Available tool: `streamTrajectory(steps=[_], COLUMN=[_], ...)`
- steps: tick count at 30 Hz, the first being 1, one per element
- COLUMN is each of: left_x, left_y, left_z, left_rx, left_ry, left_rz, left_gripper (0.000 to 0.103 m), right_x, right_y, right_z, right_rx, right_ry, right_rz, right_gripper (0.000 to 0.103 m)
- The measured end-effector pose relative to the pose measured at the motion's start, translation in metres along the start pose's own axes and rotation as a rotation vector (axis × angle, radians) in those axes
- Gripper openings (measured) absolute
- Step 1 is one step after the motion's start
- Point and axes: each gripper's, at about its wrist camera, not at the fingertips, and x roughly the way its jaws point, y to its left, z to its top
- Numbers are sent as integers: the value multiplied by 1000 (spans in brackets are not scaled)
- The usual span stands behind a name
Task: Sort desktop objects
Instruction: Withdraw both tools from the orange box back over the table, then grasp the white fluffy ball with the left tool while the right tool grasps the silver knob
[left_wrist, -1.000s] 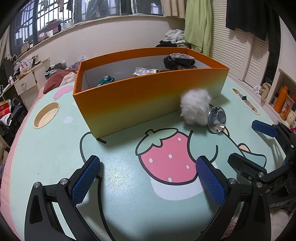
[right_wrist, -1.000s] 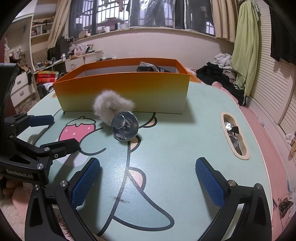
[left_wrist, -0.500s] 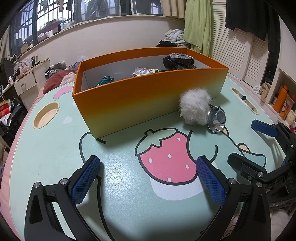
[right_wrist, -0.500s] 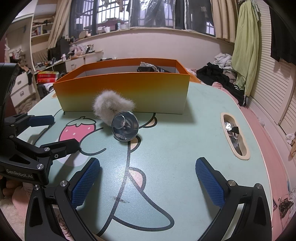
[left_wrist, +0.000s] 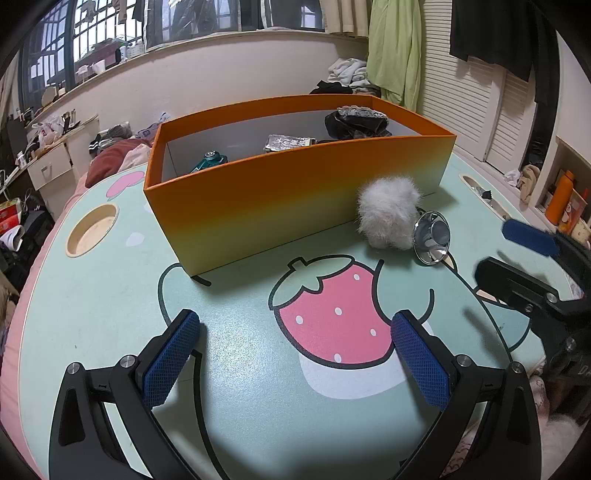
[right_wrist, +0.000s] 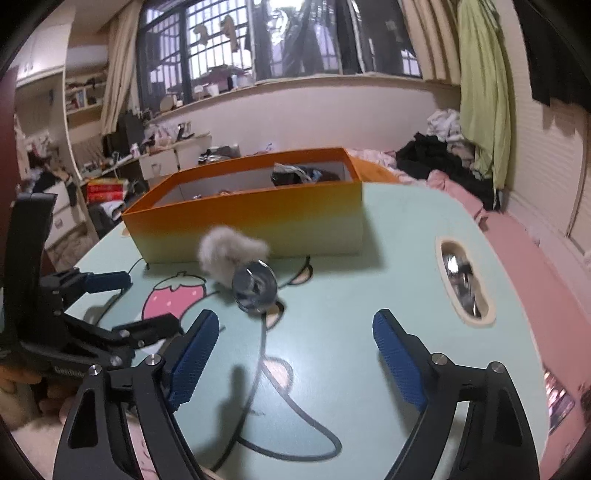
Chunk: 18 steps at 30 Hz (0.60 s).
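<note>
Desk (left_wrist: 110, 314): mint-green top with pink edge and a printed strawberry (left_wrist: 336, 325) cartoon; a round cut-out (left_wrist: 92, 230) near its left side in the left wrist view, an oval cut-out (right_wrist: 465, 284) holding small shiny items near its right side in the right wrist view.

Orange box (left_wrist: 277, 199): open-topped, white inside, standing on the far half of the desk. Inside it: a dark bundle (left_wrist: 356, 123) at the right end, a silvery packet (left_wrist: 290, 142) mid-way, a teal object (left_wrist: 208, 162) toward the left.

Left gripper (left_wrist: 293, 354): low over the near desk, just short of the strawberry print. Blue-padded fingers (left_wrist: 170, 363) spread wide, nothing between them.

Right gripper (right_wrist: 295, 354): above the near-right part of the desk, aimed toward the fluffy ball and mirror. Its fingers (right_wrist: 399, 360) have just been narrowing but stand well apart, with only bare desk between them. View slightly blurred.

White fluffy ball (left_wrist: 388, 212): on the desk, touching or just beside the box's front wall near its right end.

Small round metal mirror (left_wrist: 432, 238): tilted on its edge, touching the ball's right side in the left wrist view. Well apart from both grippers.
</note>
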Motion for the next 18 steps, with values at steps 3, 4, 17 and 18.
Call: streamTrajectory(steps=[3, 4, 17, 18], left_x=[1, 2, 2, 1], left_y=[-1, -4, -11, -12], left_z=[0, 1, 4, 6], left_rx=[0, 1, 13, 26], left_ry=[0, 0, 2, 2], left_rz=[-1, -2, -10, -14], left_gripper=[103, 103, 103, 103], right_x=[15, 23, 38, 33], right_y=[8, 10, 4, 0], right_z=[14, 19, 25, 24], right_rx=[6, 12, 44, 52], right_ry=[64, 111, 188, 175], right_rz=[41, 59, 129, 133], right_gripper=[84, 78, 29, 29])
